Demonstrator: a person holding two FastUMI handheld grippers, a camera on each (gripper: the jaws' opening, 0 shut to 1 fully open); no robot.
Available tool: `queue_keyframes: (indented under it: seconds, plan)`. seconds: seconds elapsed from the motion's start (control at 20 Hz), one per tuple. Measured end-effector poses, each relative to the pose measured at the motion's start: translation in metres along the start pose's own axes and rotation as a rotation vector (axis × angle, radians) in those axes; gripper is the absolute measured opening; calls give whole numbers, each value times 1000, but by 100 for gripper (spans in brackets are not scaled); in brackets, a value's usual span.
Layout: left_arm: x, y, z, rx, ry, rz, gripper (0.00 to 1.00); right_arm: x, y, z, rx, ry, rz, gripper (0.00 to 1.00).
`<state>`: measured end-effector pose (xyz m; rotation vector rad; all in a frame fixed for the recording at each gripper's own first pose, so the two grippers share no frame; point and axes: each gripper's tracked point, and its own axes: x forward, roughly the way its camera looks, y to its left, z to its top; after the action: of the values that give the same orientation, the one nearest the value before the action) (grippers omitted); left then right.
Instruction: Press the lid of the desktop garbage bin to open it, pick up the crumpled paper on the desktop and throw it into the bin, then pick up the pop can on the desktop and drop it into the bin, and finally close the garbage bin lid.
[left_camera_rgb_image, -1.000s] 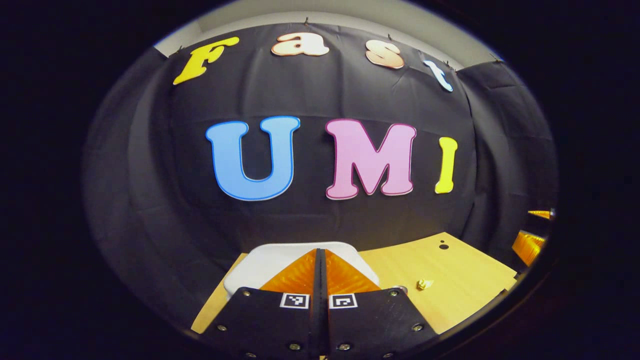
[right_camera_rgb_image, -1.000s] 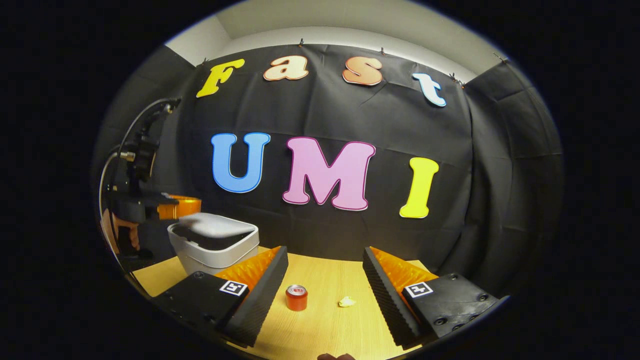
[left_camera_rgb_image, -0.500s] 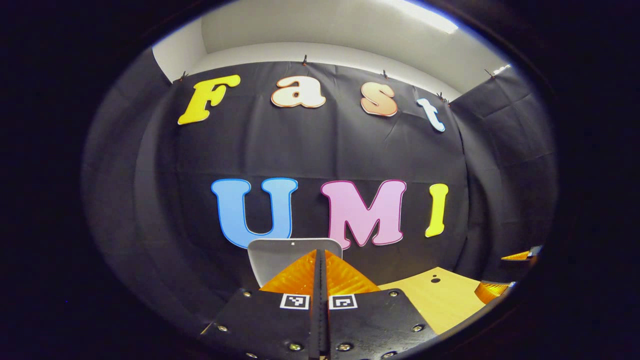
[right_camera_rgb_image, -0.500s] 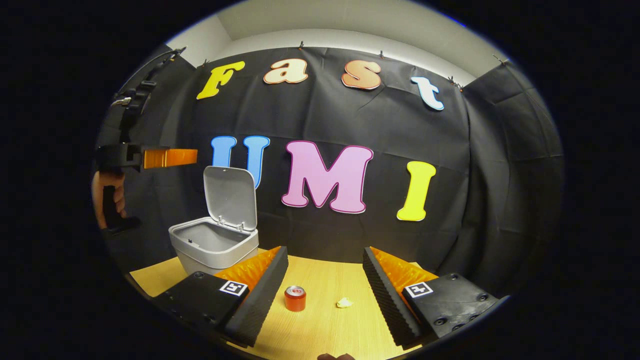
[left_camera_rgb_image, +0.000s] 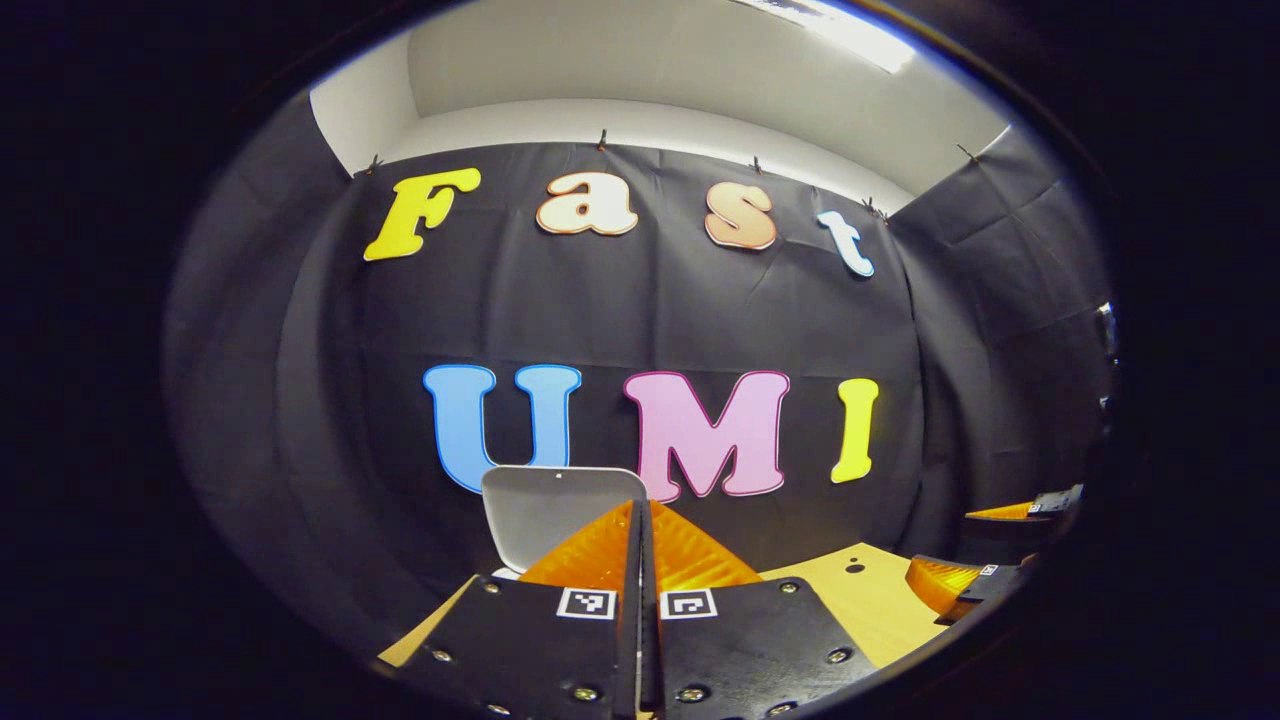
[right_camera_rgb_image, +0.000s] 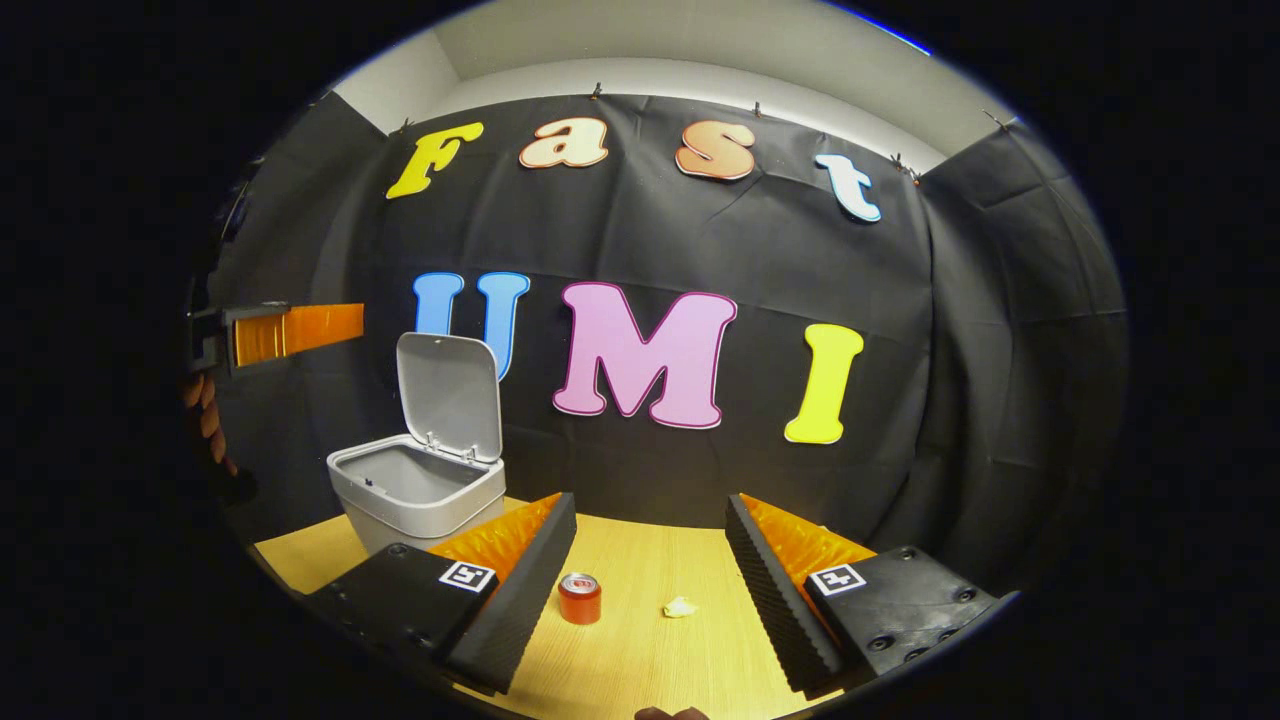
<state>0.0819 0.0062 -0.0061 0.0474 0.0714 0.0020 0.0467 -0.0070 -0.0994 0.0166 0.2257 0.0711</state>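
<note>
In the right gripper view the grey bin (right_camera_rgb_image: 415, 492) stands at the table's left rear with its lid (right_camera_rgb_image: 448, 395) swung upright. A red pop can (right_camera_rgb_image: 579, 598) stands on the table, and a small crumpled paper (right_camera_rgb_image: 679, 607) lies just right of it. My right gripper (right_camera_rgb_image: 650, 508) hovers open above and in front of both, holding nothing. My left gripper (right_camera_rgb_image: 290, 332) hangs in the air up and left of the bin, with a hand (right_camera_rgb_image: 205, 420) below it. In the left gripper view my left gripper (left_camera_rgb_image: 640, 508) is shut and empty, and the raised lid (left_camera_rgb_image: 545, 515) stands just beyond it.
The wooden table (right_camera_rgb_image: 650, 660) runs back to the black cloth wall. In the left gripper view a table corner (left_camera_rgb_image: 860, 600) with a small dark hole (left_camera_rgb_image: 855, 568) lies at the right, where the right gripper (left_camera_rgb_image: 975, 545) shows at the edge.
The bin's lid has sprung from nearly flat to upright. My left gripper has risen off the lid and drawn back to the left. The right gripper has hardly moved.
</note>
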Motion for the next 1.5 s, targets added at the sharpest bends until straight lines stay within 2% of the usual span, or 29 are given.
queue_keyframes:
  seconds: [0.05, 0.2, 0.35, 0.5, 0.65, 0.9, 1.15, 1.35, 1.5]
  plan:
    - [1, -4, -5, -8, 12, -7, 4, 2, 0, 0, -1, 2, 1, 98]
    - [-3, -19, -22, -11, 47, -40, 30, 9, -7, -1, 7, 0, -9, 97]
    - [-2, -28, -45, 1, 100, -63, 35, 17, -12, -3, 18, 3, -21, 97]
    - [-6, -38, -56, -37, 116, -75, 100, 23, -14, -8, 16, 10, -23, 98]
    - [-5, -41, -60, -27, 121, -80, 100, 33, -18, -16, 15, 22, -26, 97]
    - [-8, -52, -68, -36, 145, -105, 100, 75, -23, -52, 3, 130, 6, 98]
    - [-17, -48, -83, -20, 180, -93, 100, 137, -43, -120, 18, 347, -9, 98]
    - [-26, -44, -94, 7, 214, -76, 100, 165, -54, -211, 0, 588, -34, 98]
    - [-32, -38, -102, 14, 236, -39, 100, 184, -60, -265, 79, 736, -46, 98]
